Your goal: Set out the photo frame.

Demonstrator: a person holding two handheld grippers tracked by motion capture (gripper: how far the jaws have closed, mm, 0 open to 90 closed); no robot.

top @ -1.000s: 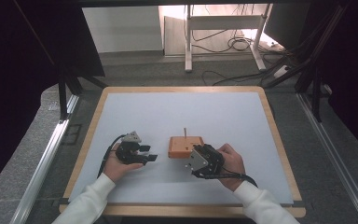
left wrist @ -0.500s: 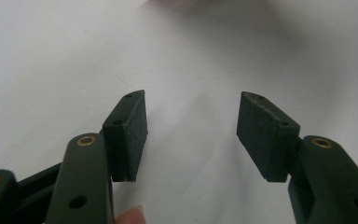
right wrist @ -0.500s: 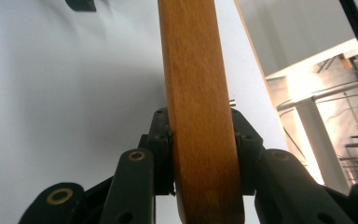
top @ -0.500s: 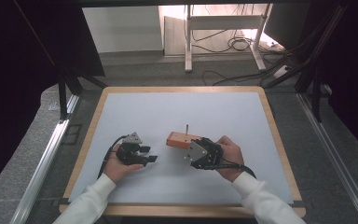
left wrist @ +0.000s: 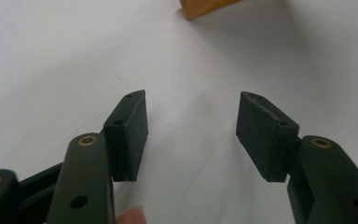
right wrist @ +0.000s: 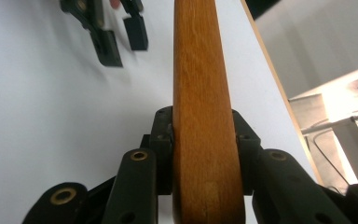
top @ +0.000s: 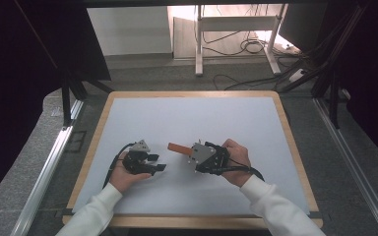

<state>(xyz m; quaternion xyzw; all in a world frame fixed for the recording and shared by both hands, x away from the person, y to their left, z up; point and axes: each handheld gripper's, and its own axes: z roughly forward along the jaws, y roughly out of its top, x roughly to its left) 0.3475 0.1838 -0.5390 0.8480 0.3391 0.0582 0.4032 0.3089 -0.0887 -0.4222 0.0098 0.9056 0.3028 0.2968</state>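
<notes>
The tabletop (top: 142, 118) lay white and bare inside its pale wooden frame, with cables on the floor beyond it. My right tool (top: 191, 150) was clenched on the wooden block (top: 178, 147), pads pressing both its flat faces; the jaws had just finished closing on it. In the right gripper view the block (right wrist: 203, 116) ran straight out ahead between the pads, turned on edge and off the surface. My left tool (top: 156, 163) sat released, nothing between its pads (left wrist: 130, 130), with the block's corner (left wrist: 205, 7) well ahead of them. I judged this the lift step, block picked and carried toward the waiting tool. Next, I reckoned, the free end had to come between the left pads, squarely, before any handover. No containers were on the surface.
</notes>
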